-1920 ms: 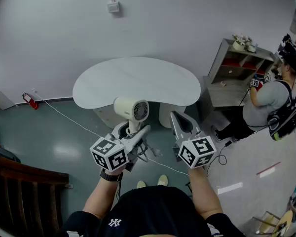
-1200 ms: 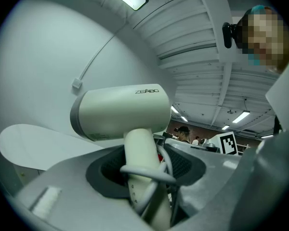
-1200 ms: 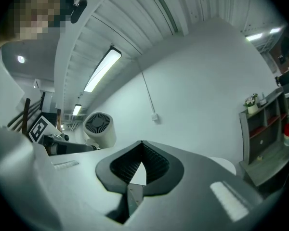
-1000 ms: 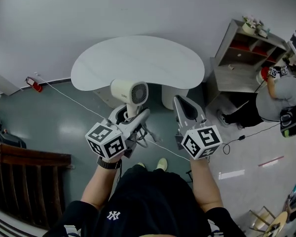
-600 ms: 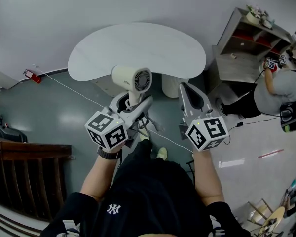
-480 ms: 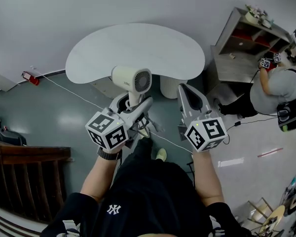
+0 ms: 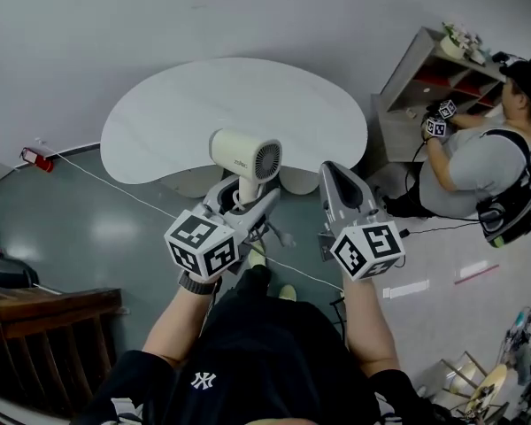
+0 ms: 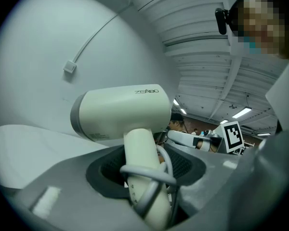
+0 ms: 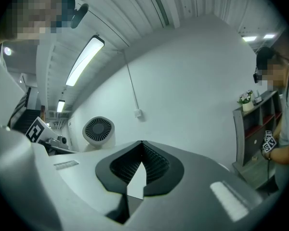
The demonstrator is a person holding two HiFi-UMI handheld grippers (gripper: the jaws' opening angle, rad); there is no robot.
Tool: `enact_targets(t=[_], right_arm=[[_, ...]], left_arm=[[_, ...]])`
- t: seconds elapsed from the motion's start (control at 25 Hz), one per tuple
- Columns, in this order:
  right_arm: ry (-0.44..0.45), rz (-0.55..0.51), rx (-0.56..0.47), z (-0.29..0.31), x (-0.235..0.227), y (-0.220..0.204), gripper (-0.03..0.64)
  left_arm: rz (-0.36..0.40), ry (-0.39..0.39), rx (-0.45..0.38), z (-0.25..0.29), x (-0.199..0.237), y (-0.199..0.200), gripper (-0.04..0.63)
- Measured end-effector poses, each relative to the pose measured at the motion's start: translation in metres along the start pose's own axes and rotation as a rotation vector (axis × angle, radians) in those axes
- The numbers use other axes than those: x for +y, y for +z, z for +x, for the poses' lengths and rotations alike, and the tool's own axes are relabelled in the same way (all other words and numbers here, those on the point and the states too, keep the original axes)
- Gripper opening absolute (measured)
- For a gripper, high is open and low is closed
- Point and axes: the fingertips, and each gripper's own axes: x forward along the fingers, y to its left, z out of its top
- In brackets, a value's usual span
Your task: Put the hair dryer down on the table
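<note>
Hair dryer in the air, not yet set down.

Head view: the left gripper (image 7: 242,204) carries the hair dryer (image 7: 243,156) upright by the table's (image 7: 186,104) 6 o'clock edge, with the right gripper (image 7: 334,173) at the dryer's 3 o'clock. Left gripper view: the fingers are clamped on the handle, with the cord (image 8: 151,174) looped round it. Right gripper view: the fingers are pressed together with nothing between them. Lowering the dryer and letting go are left to do.
</note>
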Motion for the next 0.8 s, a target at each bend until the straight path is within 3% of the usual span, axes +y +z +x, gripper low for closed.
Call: enact_targets(t=[0.4,0.8], right_arm=[[-0.105,0.002,0.009,0.088,-0.020,-0.003,0.023],[-0.168,0.015,0.032,0.127,-0.072,-0.014,0.023]], left_arm=[[0.010,-0.075,0.084,0.052,0.086,0.011,0.233],[-0.005,-0.083,0.178,0.124,0.128,-0.009,0.233]])
